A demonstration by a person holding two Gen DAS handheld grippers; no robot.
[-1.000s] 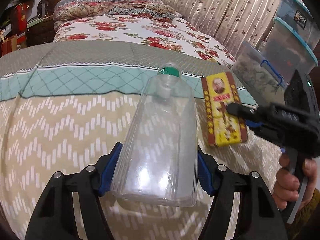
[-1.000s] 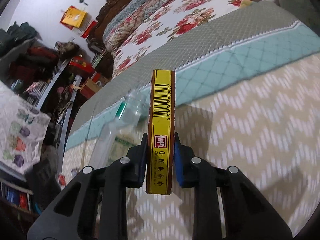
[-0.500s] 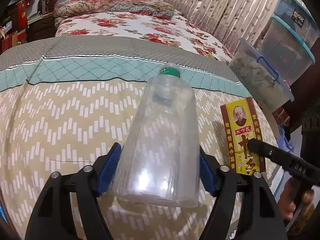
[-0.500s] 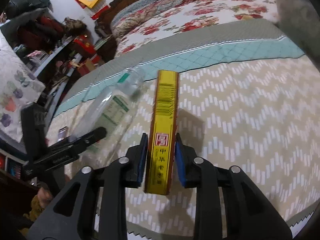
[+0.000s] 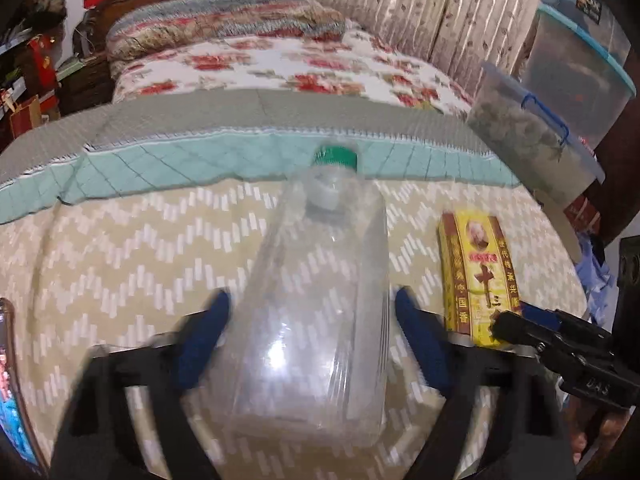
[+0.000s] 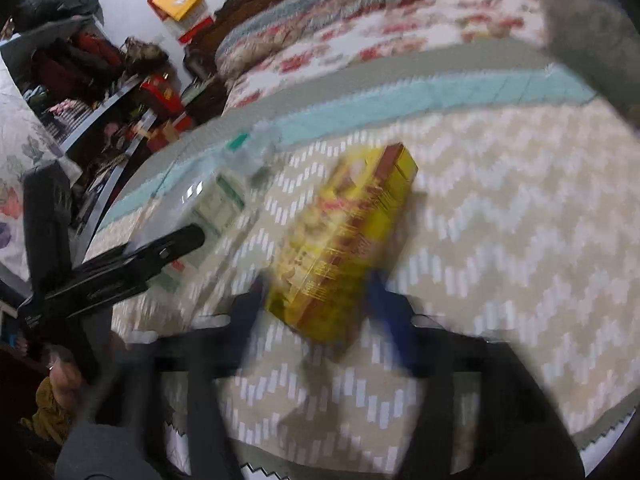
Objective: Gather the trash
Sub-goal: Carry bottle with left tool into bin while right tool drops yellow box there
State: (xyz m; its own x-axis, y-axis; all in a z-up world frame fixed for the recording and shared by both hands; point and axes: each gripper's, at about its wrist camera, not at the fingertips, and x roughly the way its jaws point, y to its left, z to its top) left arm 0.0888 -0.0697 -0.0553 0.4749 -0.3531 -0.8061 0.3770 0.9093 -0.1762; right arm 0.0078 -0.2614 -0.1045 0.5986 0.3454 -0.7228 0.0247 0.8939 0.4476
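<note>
A clear plastic bottle [image 5: 320, 300] with a green cap lies on the zigzag bedcover [image 5: 120, 260], pointing away from me. My left gripper [image 5: 312, 298] straddles its base. Its jaws are closing, and the blue pads stand a little off the bottle's sides. A yellow and brown carton [image 5: 476, 276] lies flat and face up to the bottle's right. In the blurred right wrist view the carton [image 6: 348, 232] rests tilted between the widened pads of my right gripper [image 6: 318, 284], loose, with the bottle [image 6: 216, 204] and a left gripper finger [image 6: 180, 242] to its left.
Clear storage bins [image 5: 532, 132] are stacked past the bed's right edge. A floral quilt and pillows [image 5: 280, 60] fill the far end. A phone screen [image 5: 8, 380] shows at the left edge. Cluttered shelves [image 6: 100, 80] stand left of the bed. A person's hand [image 6: 60, 384] holds the left tool.
The carton, held on edge in the right pads before, now lies flat on the bed, and those jaws have widened. The left pads have come slightly off the bottle.
</note>
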